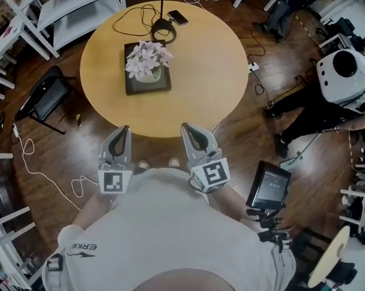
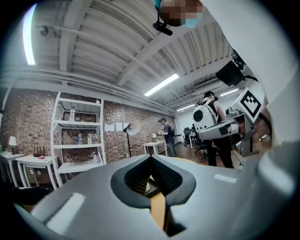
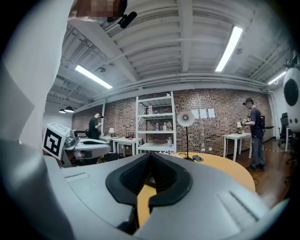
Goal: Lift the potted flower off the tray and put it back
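Potted flower (image 1: 147, 61) sits upright on the dark square tray (image 1: 164, 87), on the far-left part of the round wooden table (image 1: 209, 77), well apart from both grippers. Left gripper (image 1: 123, 131) and right gripper (image 1: 187, 128) are held side by side out from the person's chest at the near table edge, pointing roughly level. Both have jaws pressed together, nothing between them. Blooms are pale pink-lilac, in a light pot. Count: one flower pot, one tray, two grippers, one phone (image 1: 178, 17).
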{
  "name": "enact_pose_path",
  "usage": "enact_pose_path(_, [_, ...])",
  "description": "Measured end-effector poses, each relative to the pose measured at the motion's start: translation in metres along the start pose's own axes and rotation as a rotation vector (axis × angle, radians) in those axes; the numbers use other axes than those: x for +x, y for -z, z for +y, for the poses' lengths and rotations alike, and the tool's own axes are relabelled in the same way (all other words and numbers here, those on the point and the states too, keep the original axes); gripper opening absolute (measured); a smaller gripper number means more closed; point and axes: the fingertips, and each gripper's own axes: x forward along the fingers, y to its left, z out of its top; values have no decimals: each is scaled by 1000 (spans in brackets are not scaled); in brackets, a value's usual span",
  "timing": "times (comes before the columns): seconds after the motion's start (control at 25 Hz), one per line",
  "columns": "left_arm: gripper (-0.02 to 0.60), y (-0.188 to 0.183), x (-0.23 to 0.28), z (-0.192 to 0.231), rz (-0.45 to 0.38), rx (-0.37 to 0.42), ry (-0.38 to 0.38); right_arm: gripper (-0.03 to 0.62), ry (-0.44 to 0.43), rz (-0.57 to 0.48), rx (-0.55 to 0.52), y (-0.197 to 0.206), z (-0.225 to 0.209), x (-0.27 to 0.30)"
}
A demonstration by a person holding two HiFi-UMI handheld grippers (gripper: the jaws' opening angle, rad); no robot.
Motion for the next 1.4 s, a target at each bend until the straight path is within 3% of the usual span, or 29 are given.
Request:
enact_pose_path(0.52, [2, 5, 13, -2, 13, -38, -39, 12, -48, 5, 5, 2, -4, 9])
enact_pose_path(1.4, [2, 2, 14, -1, -10, -30, -65, 12, -97, 8, -19, 0, 6, 22])
